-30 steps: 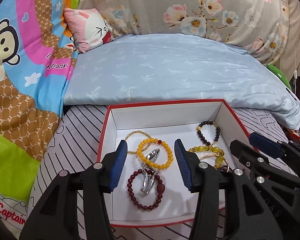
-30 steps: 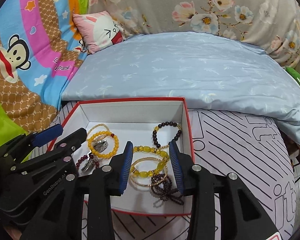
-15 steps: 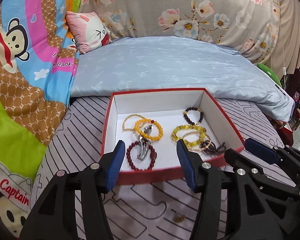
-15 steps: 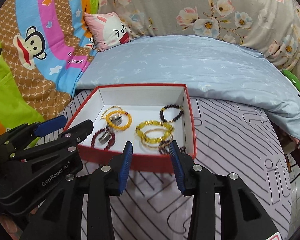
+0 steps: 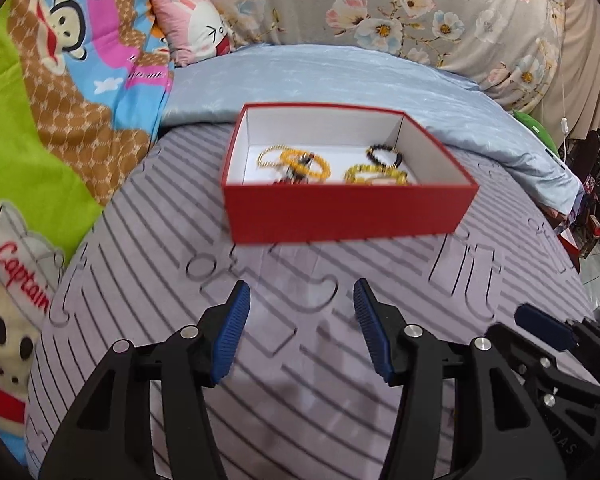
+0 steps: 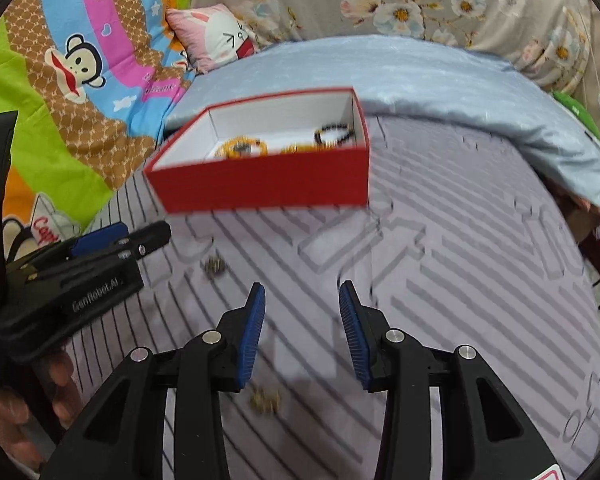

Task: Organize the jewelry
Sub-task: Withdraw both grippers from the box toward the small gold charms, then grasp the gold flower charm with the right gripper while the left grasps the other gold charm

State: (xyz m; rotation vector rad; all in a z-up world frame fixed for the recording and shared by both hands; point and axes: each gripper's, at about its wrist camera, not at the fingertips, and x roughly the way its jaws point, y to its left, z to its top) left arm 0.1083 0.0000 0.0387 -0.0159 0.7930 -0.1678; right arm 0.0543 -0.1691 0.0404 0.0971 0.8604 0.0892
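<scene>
Jewelry is lying inside a red box with a white lining, which is sitting on the striped grey mat toward its far edge, just in front of a pale blue pillow. The box's near wall is hiding most of the contents: only the tops of an orange bead bracelet, a yellow bead bracelet, a thin gold chain and a black bead bracelet are showing, and something dark between the orange beads is too blurred to name. In the right wrist view two small brownish pieces are lying loose on the mat — one near the box's left corner, one partly behind the right tongs' finger — both smeared beyond telling what they are. The left gripper is hovering over the mat's near edge with its blue pads wide apart, holding nothing. The right gripper is likewise spread open and empty, well apart from the box. A monkey-print blanket is filling the left side.
</scene>
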